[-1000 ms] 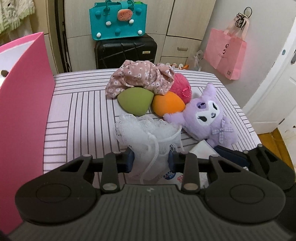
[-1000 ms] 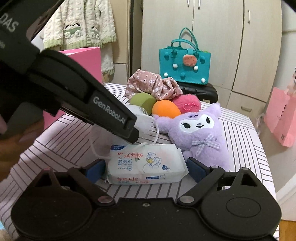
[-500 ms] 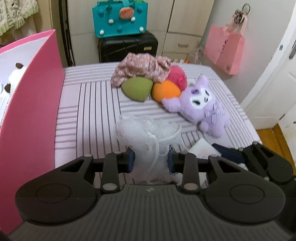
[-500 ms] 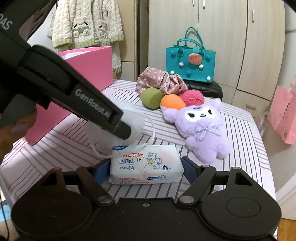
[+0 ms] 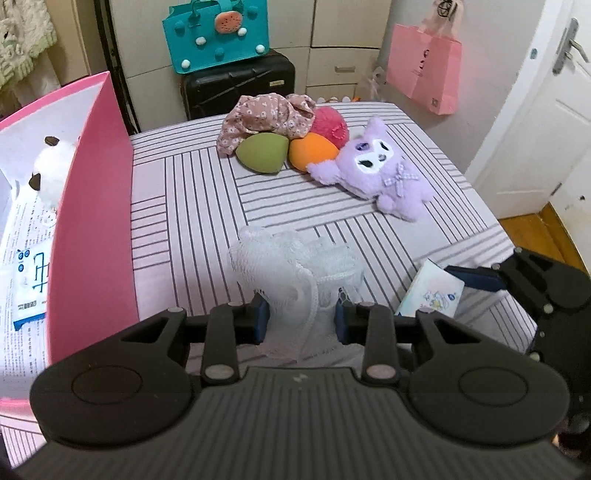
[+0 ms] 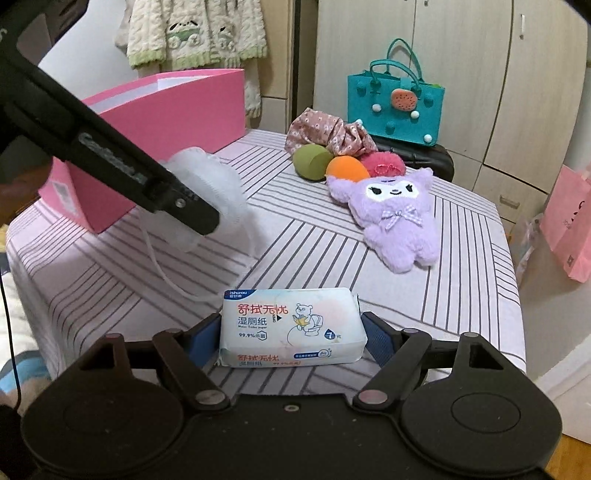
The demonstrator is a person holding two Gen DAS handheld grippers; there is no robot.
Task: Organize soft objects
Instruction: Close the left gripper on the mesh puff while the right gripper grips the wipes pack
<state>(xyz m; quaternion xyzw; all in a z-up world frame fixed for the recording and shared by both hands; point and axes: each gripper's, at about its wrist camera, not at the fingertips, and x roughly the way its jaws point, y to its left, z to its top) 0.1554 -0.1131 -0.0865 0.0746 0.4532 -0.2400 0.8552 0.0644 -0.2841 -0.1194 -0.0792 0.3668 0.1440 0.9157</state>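
Note:
My left gripper [image 5: 301, 317] is shut on a white mesh bath puff [image 5: 295, 266] and holds it above the striped bed [image 5: 184, 206], next to the pink box [image 5: 96, 221]. In the right wrist view the same puff [image 6: 218, 184] hangs from that gripper with its cord dangling. My right gripper [image 6: 290, 332] is shut on a pack of wet wipes [image 6: 291, 328], pads pressing on both short ends. The pack [image 5: 432, 291] sits tilted, off the bed. Further back lie a purple plush [image 5: 376, 170], a green sponge [image 5: 262, 153], an orange sponge [image 5: 312, 151], a red puff [image 5: 330, 123] and a floral cloth [image 5: 269, 110].
The open pink box stands at the bed's left edge; inside are a white plush [image 5: 51, 173] and another wipes pack [image 5: 31, 284]. A teal bag [image 5: 218, 33] on a black suitcase [image 5: 240, 85] stands behind the bed. A pink paper bag [image 5: 424, 70] hangs at right.
Both grippers drew back and rose a little, so the soft pile looks farther off. The pink box's inside came into view. The right jaws closed onto the wipes pack and lifted it.

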